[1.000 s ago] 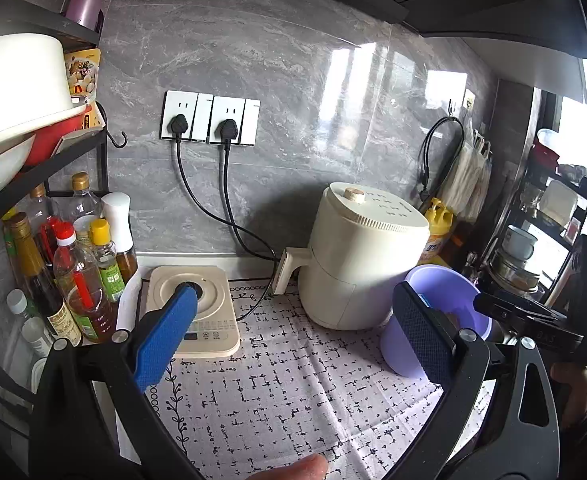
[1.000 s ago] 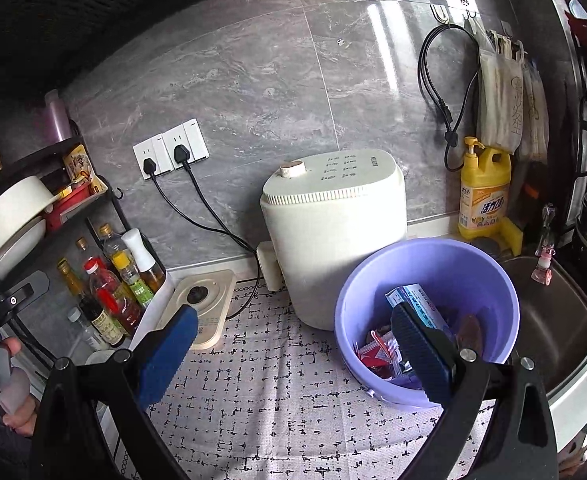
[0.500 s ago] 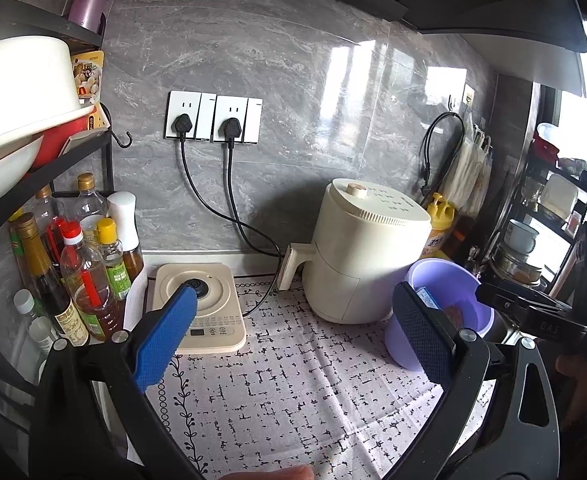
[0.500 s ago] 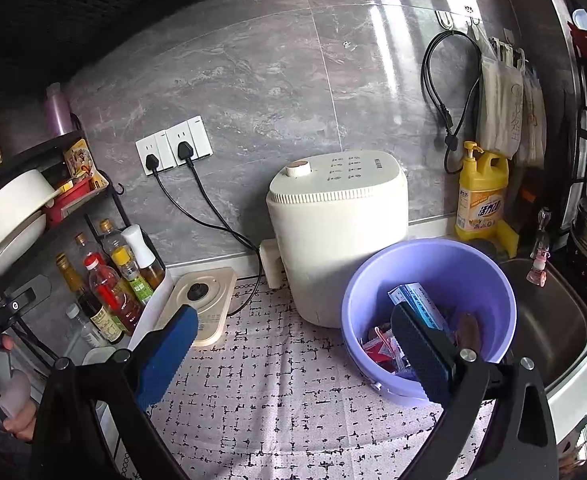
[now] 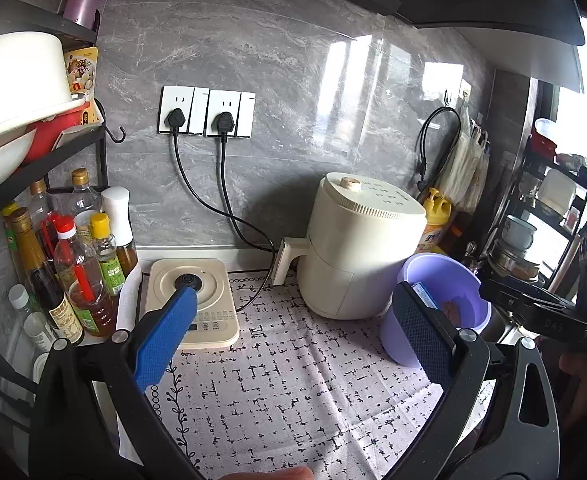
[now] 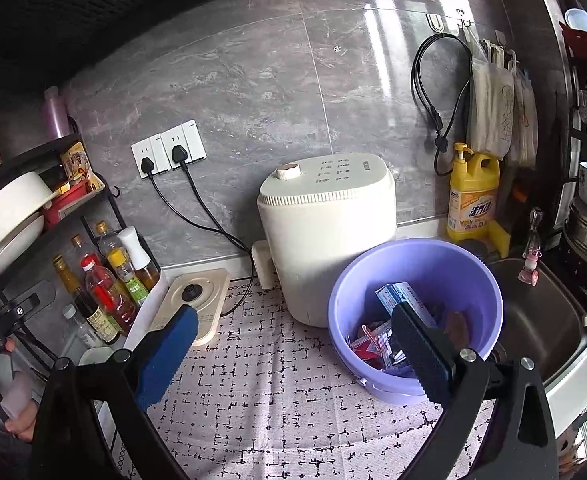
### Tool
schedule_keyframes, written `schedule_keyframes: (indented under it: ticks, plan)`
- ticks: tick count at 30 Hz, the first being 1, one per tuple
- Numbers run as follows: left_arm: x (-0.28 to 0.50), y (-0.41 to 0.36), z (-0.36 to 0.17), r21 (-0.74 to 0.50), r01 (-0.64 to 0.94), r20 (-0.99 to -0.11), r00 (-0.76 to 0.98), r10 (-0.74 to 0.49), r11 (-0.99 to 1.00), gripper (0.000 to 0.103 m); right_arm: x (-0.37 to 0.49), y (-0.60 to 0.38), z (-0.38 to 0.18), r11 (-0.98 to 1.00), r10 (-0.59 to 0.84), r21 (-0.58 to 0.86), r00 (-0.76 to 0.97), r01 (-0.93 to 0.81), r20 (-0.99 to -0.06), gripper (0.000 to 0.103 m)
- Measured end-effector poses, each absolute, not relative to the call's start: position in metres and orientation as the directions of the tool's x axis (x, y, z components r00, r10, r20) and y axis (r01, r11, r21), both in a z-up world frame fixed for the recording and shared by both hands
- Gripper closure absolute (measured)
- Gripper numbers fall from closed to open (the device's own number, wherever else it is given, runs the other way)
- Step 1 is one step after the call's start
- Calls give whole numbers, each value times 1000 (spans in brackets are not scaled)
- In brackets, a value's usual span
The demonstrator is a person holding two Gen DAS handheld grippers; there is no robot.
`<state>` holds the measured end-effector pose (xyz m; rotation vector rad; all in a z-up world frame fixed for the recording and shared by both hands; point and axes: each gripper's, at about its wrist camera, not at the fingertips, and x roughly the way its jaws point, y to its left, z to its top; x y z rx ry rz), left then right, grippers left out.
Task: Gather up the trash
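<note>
A purple bucket (image 6: 417, 264) stands on the patterned cloth at the right, next to the cream appliance. It holds trash: a blue-and-white box (image 6: 399, 295), red-and-white wrappers (image 6: 367, 338) and a brown piece (image 6: 455, 324). The bucket also shows in the left wrist view (image 5: 441, 276). My right gripper (image 6: 293, 344) is open and empty, above the cloth just in front of the bucket. My left gripper (image 5: 293, 332) is open and empty, above the cloth's middle.
A cream round appliance (image 6: 327, 236) stands at the back, plugged into wall sockets (image 6: 169, 148). A flat cream cooker (image 5: 191, 300) and a rack of sauce bottles (image 5: 73, 264) are at left. A yellow detergent bottle (image 6: 473, 196) and a steel sink (image 6: 533, 316) are at right.
Both grippers have drawn back and up a little from the counter; the bucket and appliance look smaller and farther. Both stay open and empty.
</note>
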<state>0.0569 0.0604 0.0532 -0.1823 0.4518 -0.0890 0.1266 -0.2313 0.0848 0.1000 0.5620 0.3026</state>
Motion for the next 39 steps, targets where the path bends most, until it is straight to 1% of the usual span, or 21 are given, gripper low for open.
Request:
schedule_keyframes:
  ticks: [10, 39]
  plan:
    - [51, 65, 55, -183, 28, -427, 898, -105, 983, 6, 124, -231, 79, 948, 318, 195, 799, -253, -510, 8]
    - [53, 67, 57, -180, 39, -427, 897, -114, 983, 6, 125, -227, 83, 950, 310, 192, 804, -245, -508, 8]
